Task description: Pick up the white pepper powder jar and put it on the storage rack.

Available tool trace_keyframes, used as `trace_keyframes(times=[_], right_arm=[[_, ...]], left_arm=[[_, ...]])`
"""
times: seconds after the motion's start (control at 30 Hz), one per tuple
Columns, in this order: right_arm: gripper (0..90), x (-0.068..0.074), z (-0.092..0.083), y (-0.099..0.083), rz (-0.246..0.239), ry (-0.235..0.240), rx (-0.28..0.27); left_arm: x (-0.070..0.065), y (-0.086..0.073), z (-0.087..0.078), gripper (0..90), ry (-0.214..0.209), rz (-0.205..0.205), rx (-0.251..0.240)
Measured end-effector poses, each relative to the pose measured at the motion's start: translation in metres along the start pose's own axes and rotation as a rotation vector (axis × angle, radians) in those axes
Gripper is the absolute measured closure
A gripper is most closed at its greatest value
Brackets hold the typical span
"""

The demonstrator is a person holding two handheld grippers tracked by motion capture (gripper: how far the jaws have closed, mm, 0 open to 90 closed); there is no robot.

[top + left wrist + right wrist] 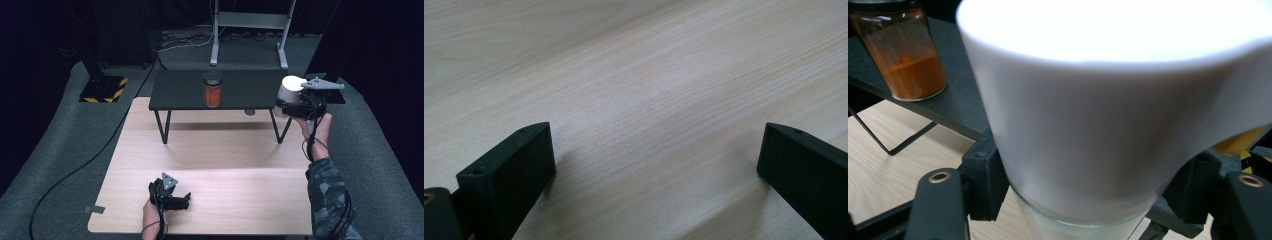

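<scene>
Two grippers work from the high view: the right gripper [287, 102] is clamped on a white-lidded jar [290, 89] held at the right end of the small black shelf [180, 92], well apart from the orange spice jar [212, 89] standing mid-shelf. The step looks like carrying or placing; next it calls for a level set-down on bare shelf (clear of the edge).

Left gripper view: the left gripper [654, 160] has its jaws wide apart over bare wooden table [649, 75], holding nothing.

Right gripper view: the white lid hides the shelf edge below, yet the glass body between the jaws shows, which the high view blurs.
</scene>
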State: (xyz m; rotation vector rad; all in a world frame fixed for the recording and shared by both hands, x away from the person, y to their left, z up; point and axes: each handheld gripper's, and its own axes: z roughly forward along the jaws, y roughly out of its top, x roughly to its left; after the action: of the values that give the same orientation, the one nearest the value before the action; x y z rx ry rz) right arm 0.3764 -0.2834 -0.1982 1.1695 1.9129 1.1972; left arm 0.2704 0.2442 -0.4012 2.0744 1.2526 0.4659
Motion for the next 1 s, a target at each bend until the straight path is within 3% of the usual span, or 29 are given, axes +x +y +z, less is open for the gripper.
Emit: trace_keyframes(times=[0.53, 1.0], right_arm=[[30.3, 0.002, 0.009, 0.022, -0.026, -0.003, 0.010], [30.3, 0.002, 0.023, 0.034, -0.019, 0.005, 0.012]], left_arm=[[0.000, 0.000, 0.000, 1.9, 0.000, -0.001, -0.001], [0.000, 0.000, 0.000, 1.9, 0.000, -0.001, -0.001]])
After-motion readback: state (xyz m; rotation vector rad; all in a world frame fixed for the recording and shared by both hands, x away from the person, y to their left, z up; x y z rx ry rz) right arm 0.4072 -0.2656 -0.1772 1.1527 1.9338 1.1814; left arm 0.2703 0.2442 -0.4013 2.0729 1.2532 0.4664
